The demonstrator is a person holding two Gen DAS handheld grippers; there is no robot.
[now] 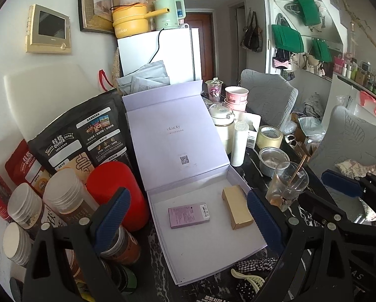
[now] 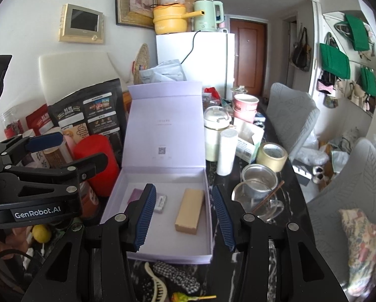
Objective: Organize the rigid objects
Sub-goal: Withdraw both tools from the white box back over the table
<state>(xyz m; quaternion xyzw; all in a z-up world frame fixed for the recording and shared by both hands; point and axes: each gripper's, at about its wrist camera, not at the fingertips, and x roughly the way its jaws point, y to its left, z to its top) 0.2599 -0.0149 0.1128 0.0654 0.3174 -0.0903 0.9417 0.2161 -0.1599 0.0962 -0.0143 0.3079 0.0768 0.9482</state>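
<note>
A dark marble-patterned worktop (image 2: 283, 229) carries an open pale lilac cardboard gift box (image 1: 238, 245) with its lid raised. Inside lie a tan rectangular carton (image 2: 190, 211) on the right and a small flat pink packet (image 1: 189, 214) on the left, well apart. The left gripper (image 1: 188, 217) has its blue-padded fingers (image 1: 111, 216) spread wide, holding nothing. The right gripper (image 2: 184, 220) has its fingers (image 2: 145, 216) parted and empty, the carton seen between them, untouched.
</note>
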